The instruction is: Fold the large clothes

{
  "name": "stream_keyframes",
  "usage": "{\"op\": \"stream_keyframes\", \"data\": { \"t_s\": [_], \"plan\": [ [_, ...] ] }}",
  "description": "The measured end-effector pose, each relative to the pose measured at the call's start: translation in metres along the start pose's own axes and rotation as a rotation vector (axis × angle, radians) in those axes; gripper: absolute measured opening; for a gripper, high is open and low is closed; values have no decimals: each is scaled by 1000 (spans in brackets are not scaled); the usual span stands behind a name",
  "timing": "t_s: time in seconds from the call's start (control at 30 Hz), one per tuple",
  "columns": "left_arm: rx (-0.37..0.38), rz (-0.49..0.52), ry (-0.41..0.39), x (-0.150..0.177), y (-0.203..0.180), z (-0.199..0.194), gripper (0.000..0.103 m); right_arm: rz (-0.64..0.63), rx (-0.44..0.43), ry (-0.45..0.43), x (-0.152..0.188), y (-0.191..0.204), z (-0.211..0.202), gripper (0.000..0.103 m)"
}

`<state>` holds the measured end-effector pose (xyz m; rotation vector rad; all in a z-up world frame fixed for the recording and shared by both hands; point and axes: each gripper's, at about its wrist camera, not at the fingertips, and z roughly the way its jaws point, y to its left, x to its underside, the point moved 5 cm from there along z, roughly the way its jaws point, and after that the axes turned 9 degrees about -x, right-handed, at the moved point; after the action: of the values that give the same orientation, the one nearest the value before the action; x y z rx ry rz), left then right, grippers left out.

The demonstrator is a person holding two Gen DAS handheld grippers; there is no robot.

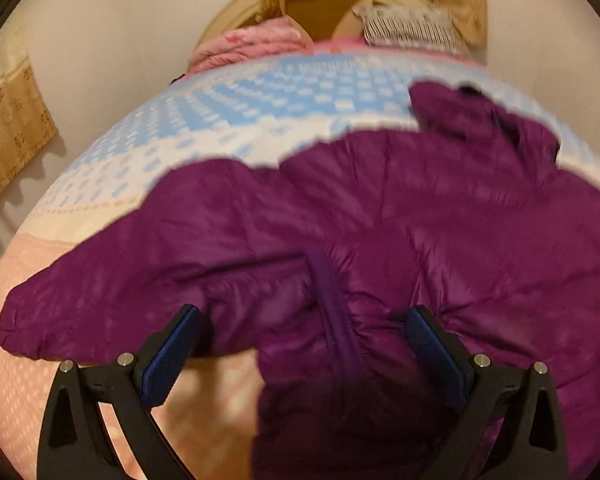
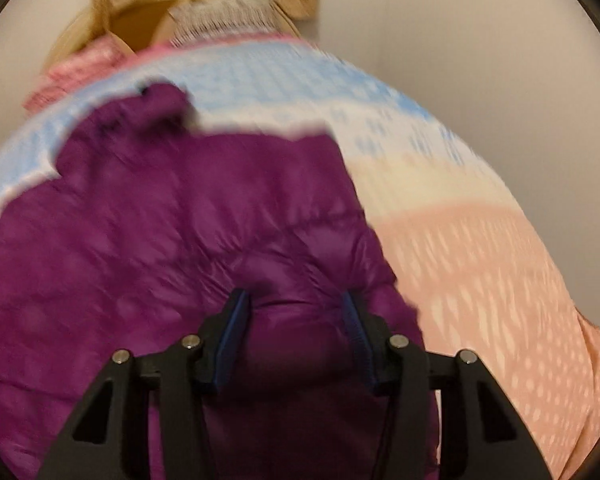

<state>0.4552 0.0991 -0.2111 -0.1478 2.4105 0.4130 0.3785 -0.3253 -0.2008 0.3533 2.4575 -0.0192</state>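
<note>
Left gripper (image 1: 304,320): jaws spread wide, blue pads (image 1: 168,360) facing in, nothing pinched. Between the jaws runs the dark zipper strip (image 1: 332,312) of a purple puffer jacket (image 1: 380,216); the pads sit over the fabric on either side, and whether they touch it cannot be told.

Right gripper (image 2: 296,308): jaws about half apart, a rounded bulge of the jacket (image 2: 172,224) sits between the blue pads (image 2: 232,332). Picture is blurred, so whether the pads actually press the fabric cannot be told; no clear pinch seen.

Jacket lies spread flat on a bed, quilted, shiny. In the left view a sleeve (image 1: 60,316) sticks out to the left, its cuff near the lower-left side of the bed. Collar end (image 1: 480,116) points toward the far end of the bed, slightly rumpled. In the right view the jacket fills the left and centre, its right edge running diagonally down toward the gripper.

Bedsheet (image 1: 228,112) under it: blue-and-white checks at the far end, cream band, then pink with pale dots (image 2: 480,264) nearer. Beyond the sheet, a pink blanket (image 1: 248,46) bunched at the head, a striped pillow (image 1: 408,28) beside it, a rounded headboard (image 1: 236,16) behind. Tan patterned curtain (image 1: 12,136) at far left against a plain wall (image 1: 112,28).
</note>
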Motion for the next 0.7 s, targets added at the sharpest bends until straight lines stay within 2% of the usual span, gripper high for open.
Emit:
{"op": "stream_keyframes", "data": {
  "t_s": [0.07, 0.13, 0.23, 0.27, 0.37, 0.43, 0.5, 0.57, 0.63, 0.7],
  "plan": [
    [6, 17, 16, 1, -4, 5, 102, 30, -8, -19, -1, -9, -8, 51],
    [24, -6, 18, 0, 0, 4, 102, -5, 40, -13, 0, -1, -8, 53],
    [60, -76, -7, 2, 23, -12, 102, -55, 89, -14, 2, 5, -9, 57],
    [66, -127, -25, 4, 41, -22, 102, -54, 85, -17, 3, 3, -8, 57],
    [36, -309, -78, 12, 104, -45, 102, -23, 32, -34, 5, -4, -9, 62],
    [8, -475, -95, 23, 162, -53, 102, -5, -19, -45, 8, -6, -14, 67],
    [-32, -668, -80, 39, 226, -51, 102, -2, -38, -51, 3, -6, -9, 71],
    [-89, -862, -29, 60, 293, -40, 102, -4, -37, -53, 2, -4, -8, 71],
    [-178, -953, 13, 76, 335, -33, 102, -11, -30, -53, 2, -3, -7, 71],
    [-278, -994, 34, 89, 369, -26, 102, -16, -22, -54, 2, -1, -7, 71]
  ]
}}
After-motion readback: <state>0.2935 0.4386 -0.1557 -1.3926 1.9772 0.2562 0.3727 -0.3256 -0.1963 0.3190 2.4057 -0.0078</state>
